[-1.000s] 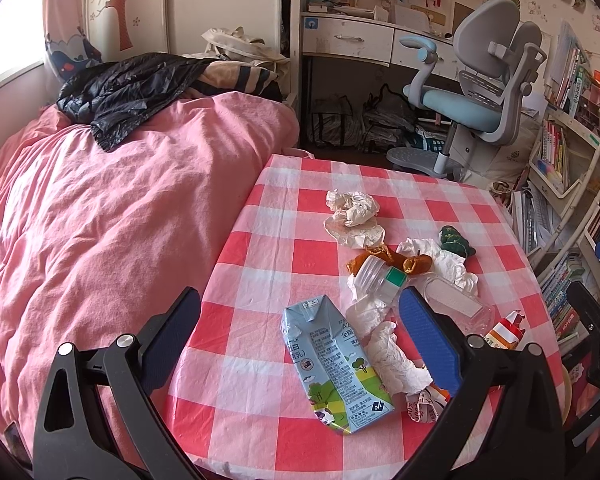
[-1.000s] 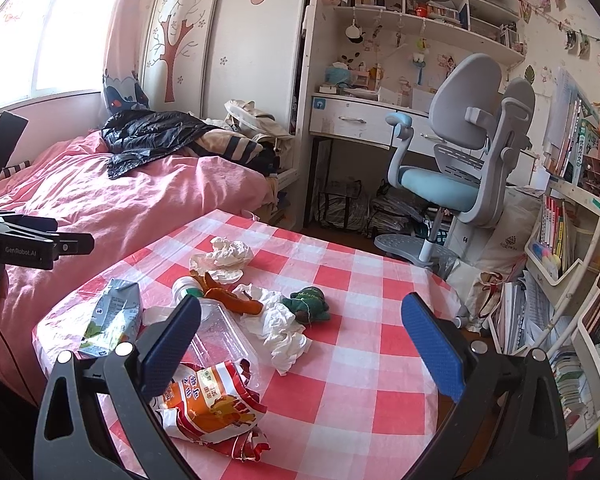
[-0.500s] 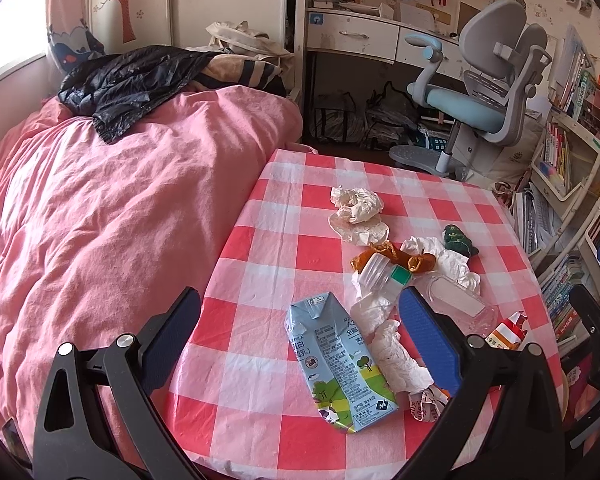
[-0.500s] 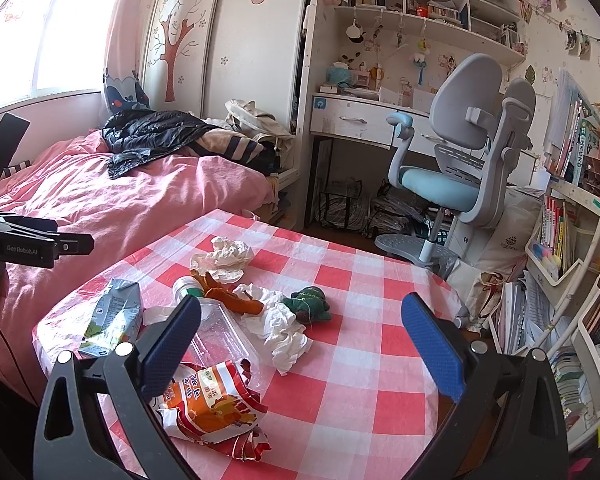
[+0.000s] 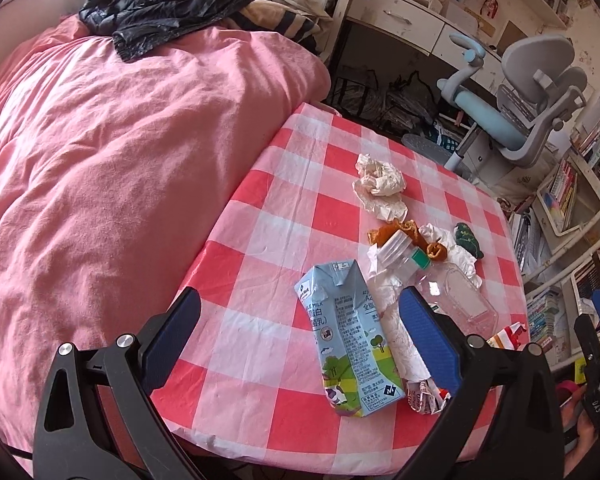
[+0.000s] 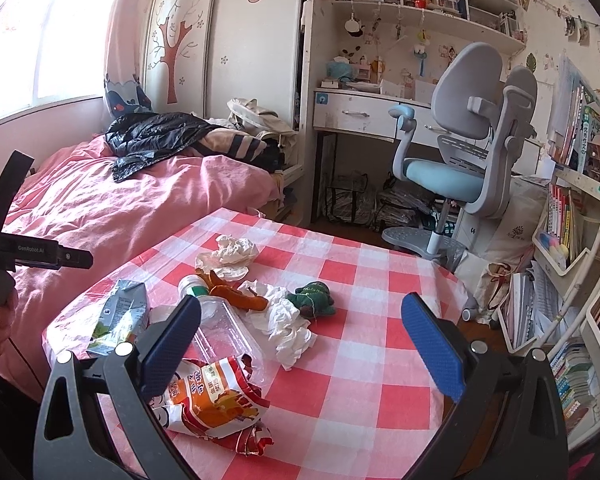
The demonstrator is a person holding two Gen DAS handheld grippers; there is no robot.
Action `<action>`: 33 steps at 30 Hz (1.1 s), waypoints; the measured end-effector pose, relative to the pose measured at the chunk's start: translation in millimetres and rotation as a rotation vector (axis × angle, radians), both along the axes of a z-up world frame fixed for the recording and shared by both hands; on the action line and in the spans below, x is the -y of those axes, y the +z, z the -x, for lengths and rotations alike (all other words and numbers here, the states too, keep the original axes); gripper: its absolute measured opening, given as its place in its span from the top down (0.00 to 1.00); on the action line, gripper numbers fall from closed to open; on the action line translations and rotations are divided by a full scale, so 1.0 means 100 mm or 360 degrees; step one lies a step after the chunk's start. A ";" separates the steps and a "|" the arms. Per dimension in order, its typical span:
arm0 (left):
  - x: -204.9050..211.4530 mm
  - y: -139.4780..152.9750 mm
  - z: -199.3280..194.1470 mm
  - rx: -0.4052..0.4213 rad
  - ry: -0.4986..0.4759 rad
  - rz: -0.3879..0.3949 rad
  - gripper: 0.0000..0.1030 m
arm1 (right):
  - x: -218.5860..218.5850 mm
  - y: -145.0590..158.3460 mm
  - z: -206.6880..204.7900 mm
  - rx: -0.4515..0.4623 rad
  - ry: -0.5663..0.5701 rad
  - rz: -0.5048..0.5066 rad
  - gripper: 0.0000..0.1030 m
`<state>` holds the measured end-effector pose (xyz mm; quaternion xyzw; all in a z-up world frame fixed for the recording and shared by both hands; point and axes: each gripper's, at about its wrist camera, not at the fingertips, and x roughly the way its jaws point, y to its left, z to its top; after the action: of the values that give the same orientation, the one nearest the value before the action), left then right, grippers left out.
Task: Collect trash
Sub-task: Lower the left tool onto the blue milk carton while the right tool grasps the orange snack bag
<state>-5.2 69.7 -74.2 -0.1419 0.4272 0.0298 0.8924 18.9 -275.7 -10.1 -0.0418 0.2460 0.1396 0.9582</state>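
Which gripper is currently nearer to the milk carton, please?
Left. The open left gripper hovers right over the milk carton, which lies between its fingers; the open right gripper sits farther right, above the orange snack wrapper.

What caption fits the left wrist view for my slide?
Open left gripper hovers over a checked table strewn with a milk carton, bottle and tissues.
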 end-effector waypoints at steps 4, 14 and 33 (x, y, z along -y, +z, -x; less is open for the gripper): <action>0.27 -0.07 -0.18 -0.0090 -0.0116 -0.0111 0.07 | 0.01 -0.04 -0.01 -0.0076 0.0072 0.0004 0.06; 0.61 -0.42 -0.46 -0.0261 -0.0318 -0.0320 0.22 | -0.26 -0.45 -0.12 -0.0500 0.0340 0.0048 0.06; 0.33 0.02 -0.39 -0.0023 -0.0291 -0.0172 0.42 | -0.20 -0.58 -0.16 -0.0768 0.0475 -0.0259 0.89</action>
<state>33.5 36.7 -72.7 -0.0537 0.4426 -0.0278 0.8947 35.1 -256.1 -68.1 0.0338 0.4460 0.3042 0.8411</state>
